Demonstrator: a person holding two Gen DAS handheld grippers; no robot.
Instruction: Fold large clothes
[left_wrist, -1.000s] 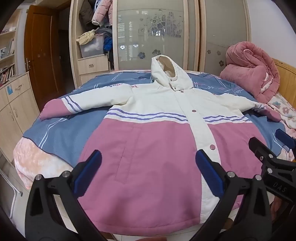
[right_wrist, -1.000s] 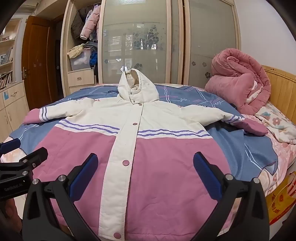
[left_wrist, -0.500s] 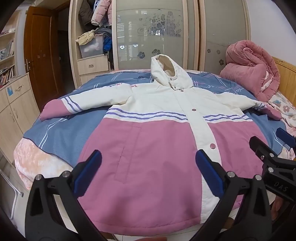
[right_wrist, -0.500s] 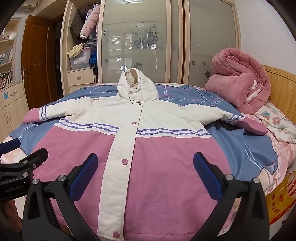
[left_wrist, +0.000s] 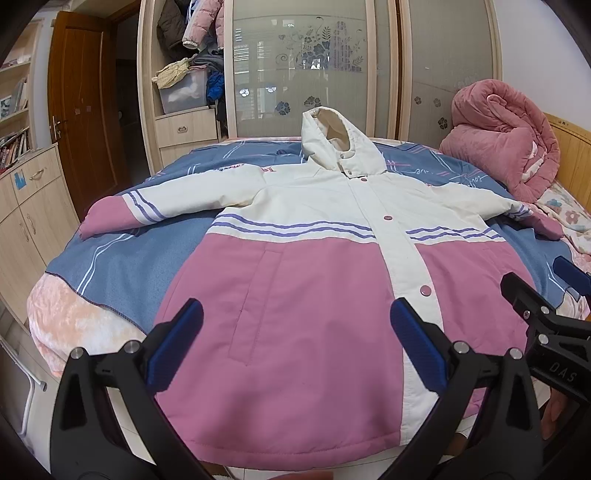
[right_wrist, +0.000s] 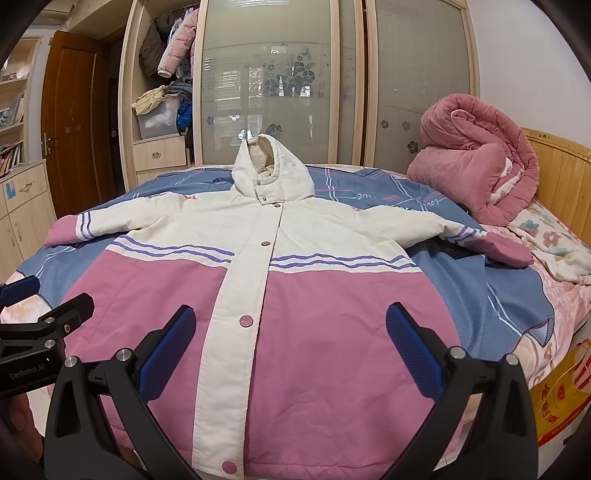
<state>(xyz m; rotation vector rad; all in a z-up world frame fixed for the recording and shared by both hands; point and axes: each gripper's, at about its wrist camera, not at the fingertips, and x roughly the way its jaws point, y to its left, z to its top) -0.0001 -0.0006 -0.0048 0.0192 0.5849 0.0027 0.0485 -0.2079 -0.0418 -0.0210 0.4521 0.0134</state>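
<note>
Pink-and-cream hooded jacket (left_wrist: 295, 295) lies flat, front up, on bed (left_wrist: 110, 266), hem toward grippers, hood far, long axis running away. Left gripper (left_wrist: 295, 347) and right gripper (right_wrist: 288, 347) hover near hem, both spread wide, empty. Each sleeve nearest its own-side gripper.

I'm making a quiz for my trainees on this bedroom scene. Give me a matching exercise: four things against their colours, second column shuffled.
Things:
1. hood
2. rolled quilt
3. bedspread
4. door

Colours:
a. blue
b. brown
c. cream
d. pink

Pairs: 1-c, 2-d, 3-a, 4-b
</note>
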